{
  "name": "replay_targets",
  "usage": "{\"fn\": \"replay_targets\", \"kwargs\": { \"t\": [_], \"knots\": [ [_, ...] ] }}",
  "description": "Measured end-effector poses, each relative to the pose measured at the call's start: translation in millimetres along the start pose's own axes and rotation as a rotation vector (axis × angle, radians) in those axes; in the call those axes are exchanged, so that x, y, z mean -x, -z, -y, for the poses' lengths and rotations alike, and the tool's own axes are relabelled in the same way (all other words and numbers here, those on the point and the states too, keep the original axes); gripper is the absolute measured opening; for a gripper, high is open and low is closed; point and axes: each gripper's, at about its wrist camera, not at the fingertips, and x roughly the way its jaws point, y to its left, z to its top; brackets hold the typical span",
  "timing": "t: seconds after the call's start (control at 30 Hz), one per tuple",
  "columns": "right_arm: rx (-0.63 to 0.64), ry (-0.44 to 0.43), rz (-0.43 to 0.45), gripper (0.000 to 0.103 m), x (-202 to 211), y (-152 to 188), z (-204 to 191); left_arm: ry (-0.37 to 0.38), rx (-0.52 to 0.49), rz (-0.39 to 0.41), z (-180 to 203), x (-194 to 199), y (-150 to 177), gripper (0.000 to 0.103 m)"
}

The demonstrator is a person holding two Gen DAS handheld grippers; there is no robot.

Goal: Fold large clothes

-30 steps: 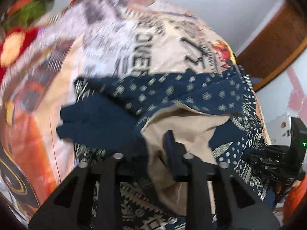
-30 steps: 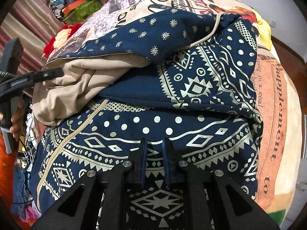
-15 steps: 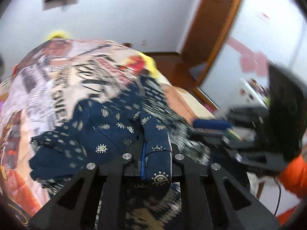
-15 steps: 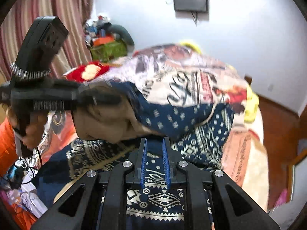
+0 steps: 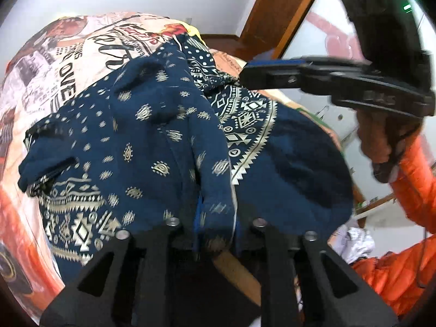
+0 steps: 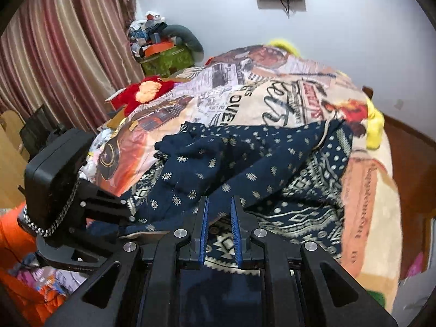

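A large navy garment [image 5: 152, 147] with cream geometric print lies bunched on a printed bedspread [image 5: 68, 62]. My left gripper [image 5: 215, 229] is shut on a fold of the garment near its front edge. In the right wrist view the garment [image 6: 245, 163] spreads across the bed, and the left gripper's body [image 6: 62, 190] sits at the left. My right gripper [image 6: 219, 229] has its blue pads a narrow gap apart with nothing between them, just above the garment's front edge. It also shows in the left wrist view [image 5: 327, 73], lifted above the cloth at the right.
A red plush toy [image 6: 147, 92] and a green box with clutter [image 6: 166, 57] stand at the bed's far left by striped curtains [image 6: 54, 54]. A yellow cushion [image 6: 373, 125] lies at the right edge. A wooden door frame [image 5: 280, 13] stands behind the bed.
The right gripper has let go of the garment and its pads have parted slightly. The left gripper has pulled the fold over toward the front, so the beige lining is covered.
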Motion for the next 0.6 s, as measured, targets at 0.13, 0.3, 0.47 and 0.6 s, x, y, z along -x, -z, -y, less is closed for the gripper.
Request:
{"fn": "replay_targets", "kwargs": {
  "t": [0.13, 0.3, 0.47, 0.6],
  "knots": [
    [-0.061, 0.001, 0.005, 0.012, -8.5, -4.5, -0.6, -0.010, 0.002, 0.098, -0.3, 35.2, 6.6, 0.051],
    [-0.126, -0.019, 0.007, 0.012, -19.5, -16.4, 2.4, -0.135, 0.015, 0.166, -18.6, 54.5, -2.5, 0.058],
    [-0.139, -0.034, -0.079, 0.012, -52.2, -21.0, -4.0, -0.215, 0.206, 0.138, -73.1, 39.5, -5.6, 0.058],
    [-0.127, 0.034, -0.256, 0.012, -90.3, -6.7, 0.5, -0.159, 0.379, 0.077, -112.1, 9.9, -0.2, 0.058]
  ]
}}
